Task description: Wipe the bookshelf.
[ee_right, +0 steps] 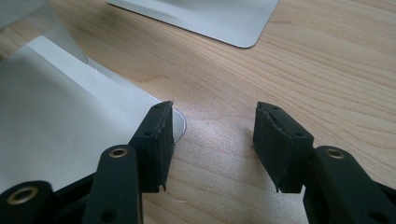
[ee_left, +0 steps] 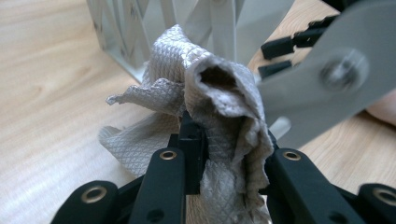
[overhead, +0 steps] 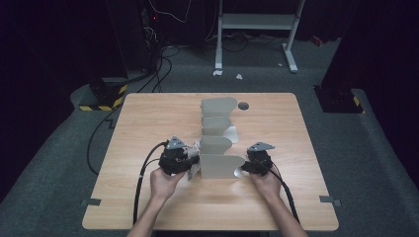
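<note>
A grey metal rack with several upright dividers stands in the middle of the wooden table. At its near left corner my left gripper is shut on a crumpled grey wipe. In the left gripper view the wipe bulges up between the jaws of the left gripper, close to the dividers. My right gripper stands open at the rack's near right corner. In the right gripper view the right gripper has bare wood between its jaws, one jaw over the corner of the base plate.
A round dark hole marks the table's far side behind the rack. Cables trail from both grippers toward the near edge. Bits of tape sit at the near corners. A white metal frame stands on the floor beyond.
</note>
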The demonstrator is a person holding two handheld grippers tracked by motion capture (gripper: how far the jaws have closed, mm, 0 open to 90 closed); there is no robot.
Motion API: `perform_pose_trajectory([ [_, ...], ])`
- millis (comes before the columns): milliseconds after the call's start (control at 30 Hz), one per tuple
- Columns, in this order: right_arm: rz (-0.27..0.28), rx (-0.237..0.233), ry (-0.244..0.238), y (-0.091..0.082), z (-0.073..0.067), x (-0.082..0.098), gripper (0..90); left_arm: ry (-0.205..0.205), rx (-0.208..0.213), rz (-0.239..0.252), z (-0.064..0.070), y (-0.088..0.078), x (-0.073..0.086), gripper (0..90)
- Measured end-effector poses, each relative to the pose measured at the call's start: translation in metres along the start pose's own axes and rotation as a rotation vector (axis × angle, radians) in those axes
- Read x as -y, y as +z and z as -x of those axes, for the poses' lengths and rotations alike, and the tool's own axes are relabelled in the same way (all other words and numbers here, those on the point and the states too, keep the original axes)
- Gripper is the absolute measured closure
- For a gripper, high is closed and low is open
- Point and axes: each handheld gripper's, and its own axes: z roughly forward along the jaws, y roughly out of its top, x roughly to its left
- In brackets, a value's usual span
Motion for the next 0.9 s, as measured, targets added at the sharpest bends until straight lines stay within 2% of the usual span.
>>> perform_pose_trajectory([
  [300, 0.0, 0.0, -0.002, 0.0, 0.0, 0.0, 48.1, -0.002, -0.035, -0.066, 0.002, 0.018, 0.021, 73.4],
  [467, 0.0, 0.0, 0.0, 0.0, 0.0, 0.0, 48.1, -0.015, -0.032, -0.088, 0.0, 0.025, 0.025, 73.3],
  [667, 0.001, 0.001, -0.001, 0.0, 0.0, 0.0, 48.1, -0.037, 0.009, -0.009, -0.001, 0.005, 0.014, 73.3],
  [900, -0.001, 0.003, 0.005, 0.0, -0.001, 0.0, 48.1, 0.006, 0.005, 0.079, 0.01, -0.023, -0.009, 73.3],
])
